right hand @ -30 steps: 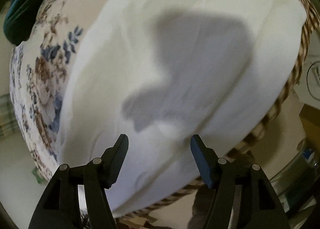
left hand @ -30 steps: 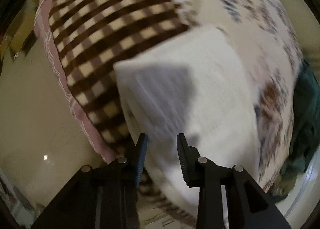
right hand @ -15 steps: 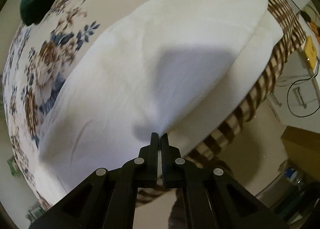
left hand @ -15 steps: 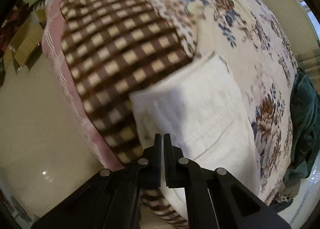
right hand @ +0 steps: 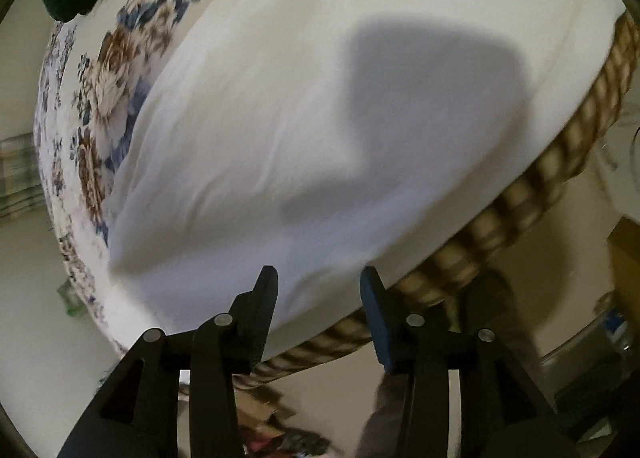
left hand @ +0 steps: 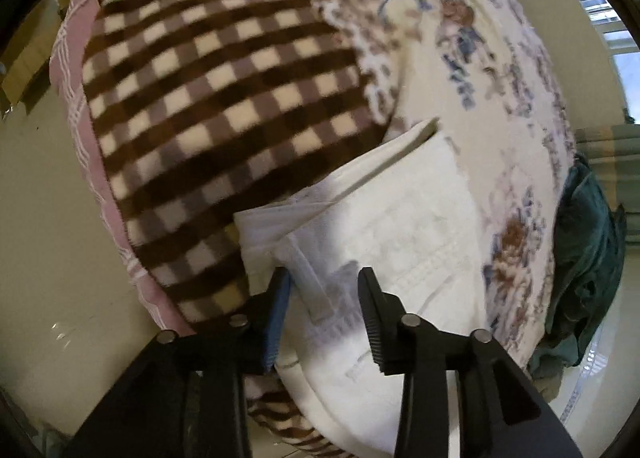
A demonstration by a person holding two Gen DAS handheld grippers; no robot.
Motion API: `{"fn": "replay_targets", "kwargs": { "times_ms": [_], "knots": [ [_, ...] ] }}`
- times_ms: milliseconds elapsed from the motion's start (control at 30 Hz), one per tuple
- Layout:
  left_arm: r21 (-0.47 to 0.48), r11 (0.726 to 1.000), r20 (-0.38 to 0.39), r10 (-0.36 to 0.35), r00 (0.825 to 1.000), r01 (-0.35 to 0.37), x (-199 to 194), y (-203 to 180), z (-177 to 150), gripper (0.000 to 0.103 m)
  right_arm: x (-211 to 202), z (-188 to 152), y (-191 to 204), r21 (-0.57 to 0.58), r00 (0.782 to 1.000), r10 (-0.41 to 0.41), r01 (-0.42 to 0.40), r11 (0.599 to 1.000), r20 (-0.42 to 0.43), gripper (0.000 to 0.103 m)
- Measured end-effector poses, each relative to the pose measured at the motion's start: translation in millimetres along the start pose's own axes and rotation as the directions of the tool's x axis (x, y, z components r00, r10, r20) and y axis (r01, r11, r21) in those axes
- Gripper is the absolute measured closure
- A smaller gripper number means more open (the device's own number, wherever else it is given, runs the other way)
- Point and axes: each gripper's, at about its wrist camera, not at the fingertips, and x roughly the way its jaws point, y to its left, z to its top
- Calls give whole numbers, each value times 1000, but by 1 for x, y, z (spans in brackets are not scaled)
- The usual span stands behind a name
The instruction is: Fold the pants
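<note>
Already folded into a compact stack, white pants (left hand: 404,234) are lying on the bed (left hand: 520,106), as the left gripper (left hand: 324,290) and right gripper (right hand: 316,286) are hovering above with jaws opening and gripping nothing, leaving perhaps a final fold or smoothing.

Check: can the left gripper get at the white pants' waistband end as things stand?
Probably yes. The left gripper hangs right over the white pants on the checked blanket, its jaws opening with nothing pinched, and nothing lies between them and the cloth.
</note>
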Motion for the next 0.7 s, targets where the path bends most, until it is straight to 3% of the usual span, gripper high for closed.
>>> {"fn": "replay_targets", "kwargs": {
  "times_ms": [100,133,167,200,300,400,467,500,600,700],
  "knots": [
    [13,999,1,44,999,-44,13,-4,4,73,14,-6,3,61,1000,13,-13,998,-1,59],
    [26,997,12,66,998,-66,13,-7,4,80,15,-10,5,67,1000,6,-8,998,26,69],
    [45,995,31,90,995,-91,10,-10,4,93,16,-11,10,63,999,-24,21,998,46,82],
    [59,993,43,98,994,-100,7,-12,4,96,15,-14,12,52,997,-43,40,998,61,83],
    [15,999,27,35,999,-35,-7,-4,4,96,16,-14,15,30,998,-43,42,999,37,83],
    [-36,999,6,6,1000,-6,-15,12,6,84,20,-12,8,48,999,-19,20,999,-38,78],
    [-95,995,-2,-25,1000,25,-13,23,5,52,26,-10,11,33,998,-4,6,999,-55,77],
    [-109,993,-11,-53,999,51,-9,25,5,48,27,-10,14,10,998,-20,21,1000,-55,77],
    [-80,997,-67,-12,998,7,10,18,6,45,32,-11,22,-15,998,-39,38,999,-58,75],
    [-80,997,-76,5,997,-11,21,15,2,45,39,-13,30,-23,997,-34,33,999,-65,72]
  ]
}}
